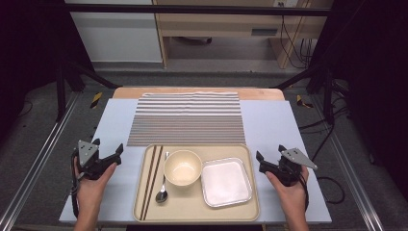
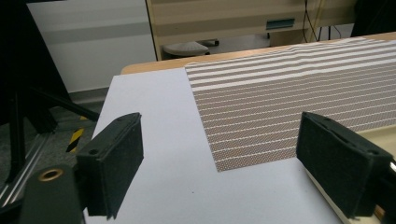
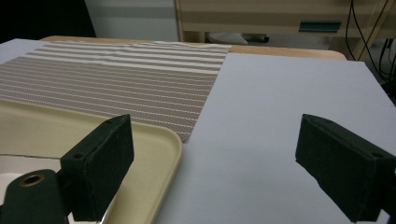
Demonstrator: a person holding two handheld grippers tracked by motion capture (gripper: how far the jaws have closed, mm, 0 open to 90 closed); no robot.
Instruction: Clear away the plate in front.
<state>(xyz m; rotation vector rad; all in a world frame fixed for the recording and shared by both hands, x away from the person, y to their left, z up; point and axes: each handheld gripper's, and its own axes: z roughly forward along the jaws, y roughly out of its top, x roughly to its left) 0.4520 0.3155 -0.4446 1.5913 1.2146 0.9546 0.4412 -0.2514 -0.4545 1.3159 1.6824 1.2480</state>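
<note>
Both tools, left (image 1: pixel 107 155) and right (image 1: pixel 269 154), are hanging wide open and empty from above, flanking the beige plastic tray (image 1: pixel 240 211) on the tabletop (image 1: pixel 284 125). Left gripper view: I'm facing the striped woven placemat (image 2: pixel 280 102). Right gripper view: I'm seeing the tray's rim (image 3: pixel 163 140), stiff and slippery, probably best pinched at both side edges.

Both tongs, left (image 1: pixel 109 153) and right (image 1: pixel 270 153), are matte black with blocky, flat-padded jaws, a grey three-cornered plate on top, brass-ringed screw holes, and black cables trailing past bare forearms.
</note>
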